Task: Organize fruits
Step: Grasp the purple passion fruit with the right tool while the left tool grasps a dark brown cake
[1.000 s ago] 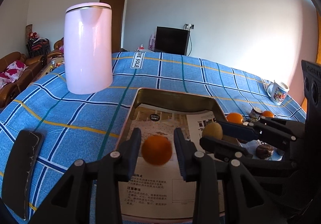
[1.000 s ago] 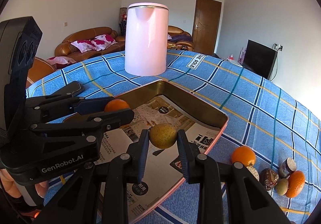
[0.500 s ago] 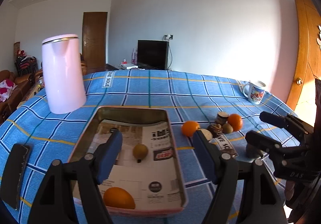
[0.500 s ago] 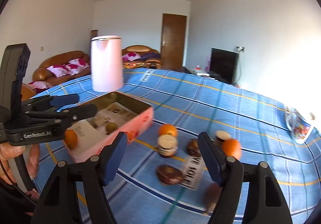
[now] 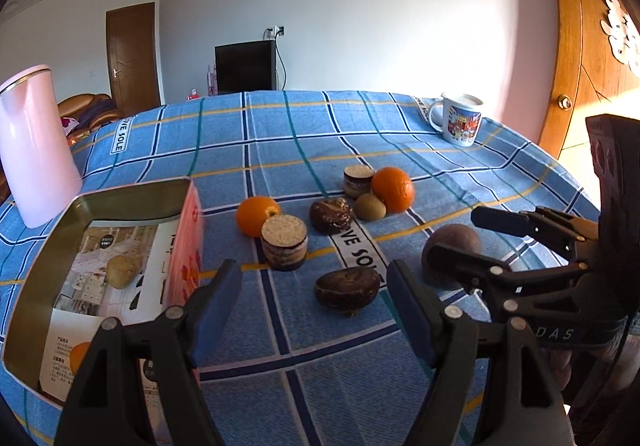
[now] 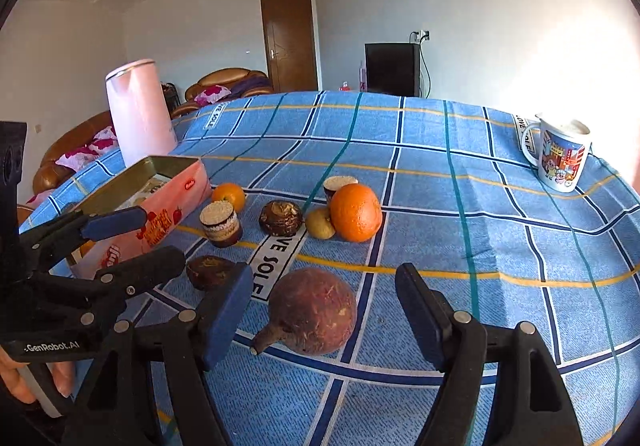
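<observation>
A pink tin box (image 5: 188, 246) lined with newspaper stands at the left and holds a yellow-brown fruit (image 5: 122, 271) and an orange (image 5: 80, 356). On the cloth lie two oranges (image 5: 256, 215) (image 5: 393, 190), a small green-brown fruit (image 5: 370, 207), dark brown roots (image 5: 346, 289) and a purple-brown round one (image 6: 316, 312). My left gripper (image 5: 314, 306) is open and empty, just in front of a dark root. My right gripper (image 6: 324, 310) is open, with its fingers on either side of the purple-brown round one and apart from it.
A pink kettle (image 5: 34, 150) stands behind the box. A printed mug (image 6: 562, 158) stands at the far right. Two cut brown cylinders (image 5: 285, 248) (image 5: 357, 181) stand among the fruit. The table carries a blue checked cloth (image 5: 304, 134).
Both grippers let go of their fruit in the box, opened, and swung right over the loose pile. The orange and yellow-brown fruit now lie in the box.
</observation>
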### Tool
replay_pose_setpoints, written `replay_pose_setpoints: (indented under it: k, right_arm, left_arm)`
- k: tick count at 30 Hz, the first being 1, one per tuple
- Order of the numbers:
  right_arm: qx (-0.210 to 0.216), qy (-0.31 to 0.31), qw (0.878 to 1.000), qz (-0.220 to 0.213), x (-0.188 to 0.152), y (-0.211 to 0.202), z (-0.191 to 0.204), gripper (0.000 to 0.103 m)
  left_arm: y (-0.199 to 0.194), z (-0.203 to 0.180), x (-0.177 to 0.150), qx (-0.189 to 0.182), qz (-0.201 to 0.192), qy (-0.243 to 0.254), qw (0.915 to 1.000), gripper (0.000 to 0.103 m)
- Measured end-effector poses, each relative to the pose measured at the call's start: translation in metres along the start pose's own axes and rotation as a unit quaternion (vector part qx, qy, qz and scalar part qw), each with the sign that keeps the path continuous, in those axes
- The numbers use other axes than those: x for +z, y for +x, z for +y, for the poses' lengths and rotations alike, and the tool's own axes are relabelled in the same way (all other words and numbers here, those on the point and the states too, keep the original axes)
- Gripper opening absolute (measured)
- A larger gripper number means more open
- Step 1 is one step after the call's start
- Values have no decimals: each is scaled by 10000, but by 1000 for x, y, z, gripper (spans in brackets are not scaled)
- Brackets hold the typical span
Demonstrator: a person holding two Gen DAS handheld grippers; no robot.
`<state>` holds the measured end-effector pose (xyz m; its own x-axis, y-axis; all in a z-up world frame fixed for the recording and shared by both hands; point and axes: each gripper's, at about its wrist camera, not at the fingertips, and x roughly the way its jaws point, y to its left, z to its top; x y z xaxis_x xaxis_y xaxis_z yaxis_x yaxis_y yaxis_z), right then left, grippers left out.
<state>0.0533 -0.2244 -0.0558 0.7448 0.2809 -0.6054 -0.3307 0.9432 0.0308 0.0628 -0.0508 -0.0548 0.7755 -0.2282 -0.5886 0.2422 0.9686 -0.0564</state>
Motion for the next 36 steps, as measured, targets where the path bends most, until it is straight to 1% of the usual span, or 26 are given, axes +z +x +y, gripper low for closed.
replay_pose_setpoints:
  k: [1,3,5,7,8,9,10,11,13,14,16,18,21,23,26,27,28,31,32,35,36]
  right_arm:
    - [41,9,9999,139,-1,5,0,75]
    - [92,62,9998,191,-1,7,-2,75]
    - [177,124,9991,360,-1,12,-5,73]
    - [356,183,9977,541,-1,18,-7,62]
    - [483,215,9969,584,-1,20,-8,60]
    - [575,262,9963,582,-2,19,-10,54]
    - [592,318,9962,560,-2,19,-12,51]
    - [566,373,9963,535,-3,18,-13,51]
    - [476,455,9969,436,-3,14,-16,51]
    - [444,459,9971,402,-3,13,-15,51]
    - [414,435,9975,378,-3,13,-15,51]
    - [411,438,9975,381,-4,13,-14,51]
    - [398,490,9974,349,-4,12,-16,51]
    - [359,483,9976,331,-4,12,-16,51]
    - [336,466,9978,329,-4,12,-14,51]
    - [336,489,9977,327,-4,12,-15,51]
    - [336,522,9976,318,-4,11,-16,51]
    - [285,600,9975,261,-4,9,-19,51]
    - [285,596,9975,252,-4,9,-19,51]
    - [294,605,9974,249,-4,9,-19,51]
    - [295,609,9974,239,-4,9,-19,51]
  left_arm:
    - [2,-1,0,0,41,14,10000,77]
    - [6,-5,-1,11,106,56,9999,77]
    - [10,-9,-1,11,189,122,9997,77]
    - [13,-14,0,-38,268,214,9994,76]
    - [16,-16,0,-88,347,252,9990,76]
    - [21,-17,0,-178,483,269,9983,76]
    - [25,-16,0,-241,587,226,9977,75]
    - [27,-16,0,-257,641,195,9974,75]
    - [31,-17,0,-316,766,206,9963,70]
    - [34,-18,0,-285,844,211,9958,69]
    - [39,-20,1,-336,967,183,9946,65]
    - [44,-19,1,-351,1098,90,9933,65]
    - [46,-21,2,-360,1135,88,9928,65]
    - [47,-24,3,-314,1159,141,9927,66]
    - [49,-25,4,-343,1203,157,9920,73]
    - [51,-25,5,-401,1227,161,9915,78]
    - [52,-25,6,-445,1242,156,9911,81]
    - [53,-24,7,-476,1241,125,9911,81]
    - [53,-24,6,-482,1235,120,9911,81]
    - [51,-21,6,-426,1193,67,9919,74]
    - [49,-19,6,-387,1161,20,9925,65]
